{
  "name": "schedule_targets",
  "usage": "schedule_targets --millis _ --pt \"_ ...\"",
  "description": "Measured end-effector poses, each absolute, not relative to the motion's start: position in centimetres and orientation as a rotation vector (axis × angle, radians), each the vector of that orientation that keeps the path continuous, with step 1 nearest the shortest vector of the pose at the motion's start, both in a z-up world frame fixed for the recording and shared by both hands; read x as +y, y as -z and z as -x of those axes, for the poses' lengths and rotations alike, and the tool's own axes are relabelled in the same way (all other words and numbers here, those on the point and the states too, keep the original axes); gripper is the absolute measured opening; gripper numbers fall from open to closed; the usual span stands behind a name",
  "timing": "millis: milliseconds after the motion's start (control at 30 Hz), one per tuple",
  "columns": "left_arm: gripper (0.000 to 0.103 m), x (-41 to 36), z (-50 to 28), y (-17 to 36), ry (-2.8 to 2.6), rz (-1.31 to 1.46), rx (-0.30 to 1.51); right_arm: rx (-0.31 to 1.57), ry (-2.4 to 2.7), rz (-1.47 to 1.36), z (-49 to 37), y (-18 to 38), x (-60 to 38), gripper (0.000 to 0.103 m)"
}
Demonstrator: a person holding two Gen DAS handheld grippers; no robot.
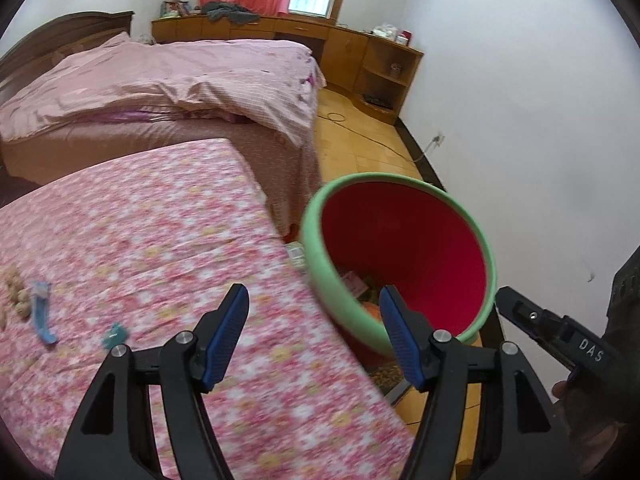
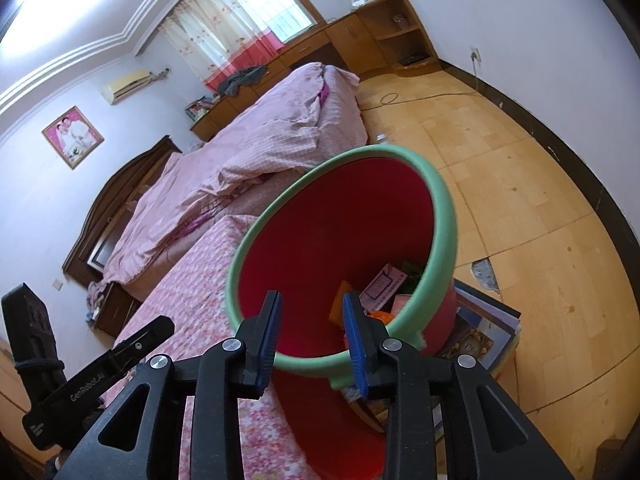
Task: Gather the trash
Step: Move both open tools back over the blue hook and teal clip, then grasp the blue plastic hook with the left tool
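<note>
A red trash bin with a green rim [image 1: 486,264] [image 2: 444,224] stands beside the floral pink table [image 1: 160,248]; paper and wrappers lie in its bottom [image 2: 384,284]. On the table at the left lie a blue wrapper [image 1: 42,306], a small teal scrap [image 1: 115,335] and peanut shells [image 1: 14,292]. My left gripper [image 1: 314,312] is open and empty over the table's right edge, next to the bin. My right gripper [image 2: 312,320] is open and empty, its fingertips at the bin's near rim.
A bed with a pink quilt [image 1: 168,80] lies behind the table. Wooden cabinets [image 1: 352,44] line the far wall. A cable [image 2: 420,98] runs over the wooden floor. A stack of books or frames [image 2: 484,328] sits under the bin's right side.
</note>
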State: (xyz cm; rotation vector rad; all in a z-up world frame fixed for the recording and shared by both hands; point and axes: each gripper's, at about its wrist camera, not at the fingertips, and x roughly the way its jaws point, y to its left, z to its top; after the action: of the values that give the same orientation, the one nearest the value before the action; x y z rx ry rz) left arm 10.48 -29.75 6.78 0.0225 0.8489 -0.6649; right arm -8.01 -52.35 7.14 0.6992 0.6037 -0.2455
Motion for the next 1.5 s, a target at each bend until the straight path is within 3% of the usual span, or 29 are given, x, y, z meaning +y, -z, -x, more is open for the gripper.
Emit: schedule_targets --millis 1067,1500 --pt "0.067 -11.2 -16.0 -2.8 0.249 0.115 0.894 0.726 0.137 -0.597 3.3 -6.4 -43.6 0.041" --pt "0.033 -11.0 -19.1 0.7 0.219 0.125 0.964 0.769 0.125 -0.577 1.8 -5.5 -42.6 0.041"
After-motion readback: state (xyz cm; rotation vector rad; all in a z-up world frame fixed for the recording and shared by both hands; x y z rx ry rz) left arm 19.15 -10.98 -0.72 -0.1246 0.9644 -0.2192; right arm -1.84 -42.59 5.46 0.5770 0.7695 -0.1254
